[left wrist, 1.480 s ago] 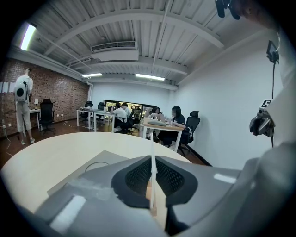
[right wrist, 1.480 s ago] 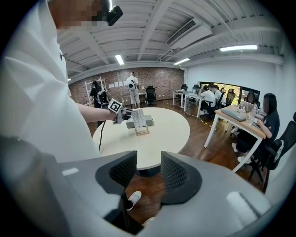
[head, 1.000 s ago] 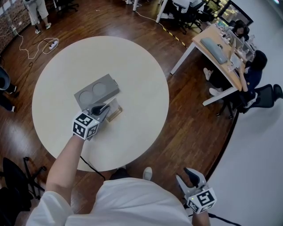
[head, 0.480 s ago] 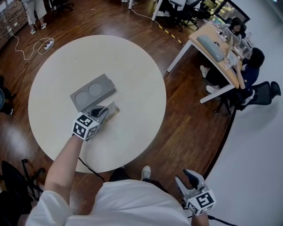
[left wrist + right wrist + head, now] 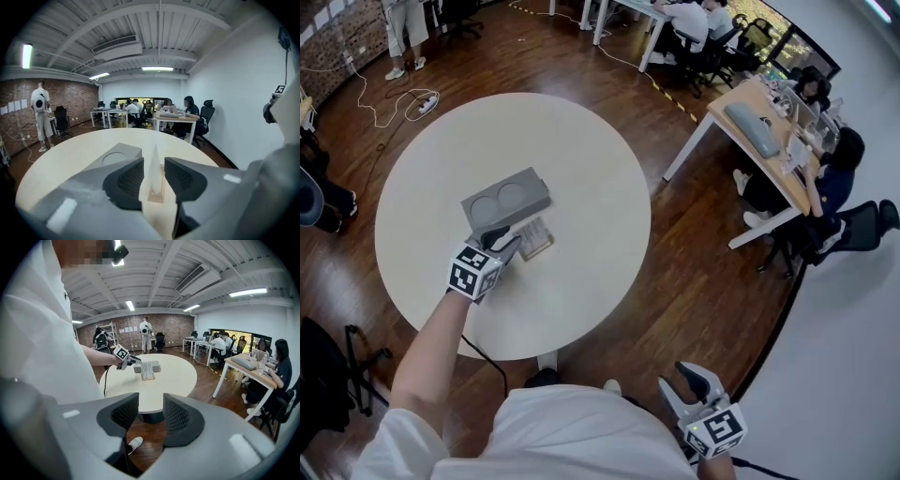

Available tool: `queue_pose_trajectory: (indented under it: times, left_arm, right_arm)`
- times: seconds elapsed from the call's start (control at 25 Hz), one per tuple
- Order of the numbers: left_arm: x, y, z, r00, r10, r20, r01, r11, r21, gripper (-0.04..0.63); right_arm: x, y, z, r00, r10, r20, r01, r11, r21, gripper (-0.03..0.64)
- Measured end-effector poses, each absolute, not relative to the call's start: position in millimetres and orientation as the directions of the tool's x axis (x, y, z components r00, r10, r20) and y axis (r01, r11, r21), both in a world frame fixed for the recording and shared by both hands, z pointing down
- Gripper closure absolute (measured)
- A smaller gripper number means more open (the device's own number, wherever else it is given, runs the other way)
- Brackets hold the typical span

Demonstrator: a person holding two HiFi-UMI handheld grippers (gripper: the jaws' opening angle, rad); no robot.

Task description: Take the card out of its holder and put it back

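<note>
A pale card stands upright in a small wooden holder on the round table, in front of a grey block. My left gripper reaches it from the near left. In the left gripper view the card rises edge-on between the two jaws above the holder. The jaws are opening, and a gap shows beside the card. My right gripper hangs low off the table, open with nothing between its jaws.
The grey block has two round recesses on top. A black cable hangs off the table's near edge. Desks with seated people stand at the right, and a person stands at the far left on the wooden floor.
The left gripper's jaws have parted around the card, which stays standing in its holder. The head view has shifted a little. The right gripper has hardly moved.
</note>
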State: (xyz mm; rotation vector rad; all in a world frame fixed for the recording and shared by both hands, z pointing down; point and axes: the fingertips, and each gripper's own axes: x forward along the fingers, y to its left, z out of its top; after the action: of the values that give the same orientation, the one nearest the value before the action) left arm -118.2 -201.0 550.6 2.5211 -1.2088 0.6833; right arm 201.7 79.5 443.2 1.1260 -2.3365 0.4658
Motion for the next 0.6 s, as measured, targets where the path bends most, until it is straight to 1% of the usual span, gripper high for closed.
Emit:
queue_pose_trajectory:
  times: [0.12,0.28,0.44,0.6]
  left_arm:
    - [-132.3,-166.4,521.1,0.459,-0.746,0.482,-0.849,-0.528,-0.010,0.448]
    - [-121.9,-89.5,481.6,0.379,-0.814,0.441,-0.899,-0.436,-0.033,0.448]
    - [-90.4,10.5,460.2,0.324,-0.855,0.404,-0.940,-0.340,0.033,0.448]
    - [-42.0,114.1,460.0,0.291,-0.867,0.406,-0.956,-0.275,0.097,0.449]
  right_arm:
    - [211.8,81.5,443.0,-0.592,-0.596,0.542,-0.745,0.661,-0.087,0.451]
    - [231.3,92.2,440.8,-0.675,-0.534,0.509,-0.652,0.755,-0.071,0.449]
    - [253.8,109.0,438.7,-0.740,-0.467,0.484,-0.556,0.829,-0.050,0.450]
    - [272.8,139.6,452.2,-0.792,-0.391,0.469,-0.476,0.876,-0.073,0.451]
